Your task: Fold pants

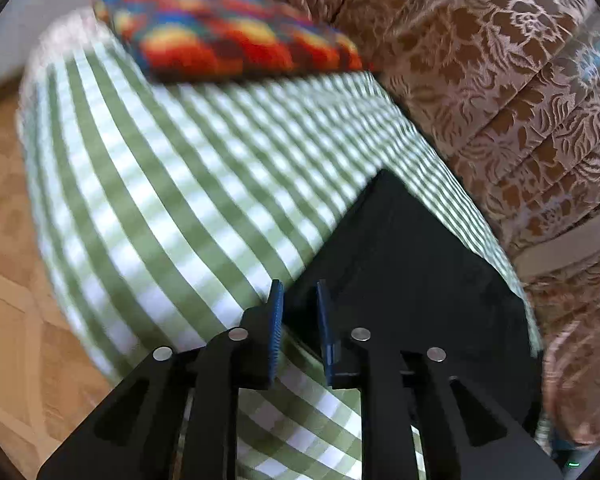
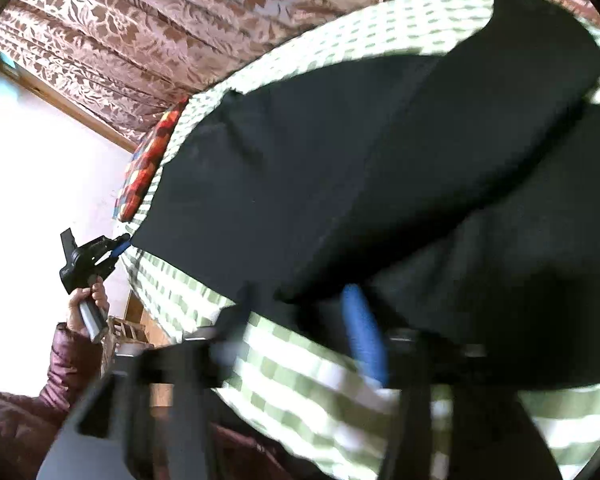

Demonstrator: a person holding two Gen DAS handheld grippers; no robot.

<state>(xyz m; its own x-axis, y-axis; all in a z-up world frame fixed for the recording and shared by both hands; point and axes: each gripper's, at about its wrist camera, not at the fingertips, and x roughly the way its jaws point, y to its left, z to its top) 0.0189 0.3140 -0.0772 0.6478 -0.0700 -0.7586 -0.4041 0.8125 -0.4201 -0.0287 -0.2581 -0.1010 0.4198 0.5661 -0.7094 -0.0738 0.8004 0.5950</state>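
Note:
Black pants (image 2: 340, 168) lie spread on a green and white checked cloth (image 1: 172, 184). In the left wrist view one end of the pants (image 1: 404, 264) shows at the lower right. My left gripper (image 1: 299, 300) is open, its blue fingertips (image 1: 276, 308) at the pants' edge with nothing held. It also shows in the right wrist view (image 2: 118, 246) at the pants' left corner. My right gripper (image 2: 296, 304) is open and blurred, at the near edge of the pants, with one blue finger (image 2: 362, 332) showing.
A multicoloured cushion (image 1: 228, 28) lies at the far end of the cloth. A brown floral sofa back (image 1: 500, 80) runs along the right. Wooden floor (image 1: 4, 240) lies to the left. A wooden crate (image 2: 122, 338) stands below the cloth's edge.

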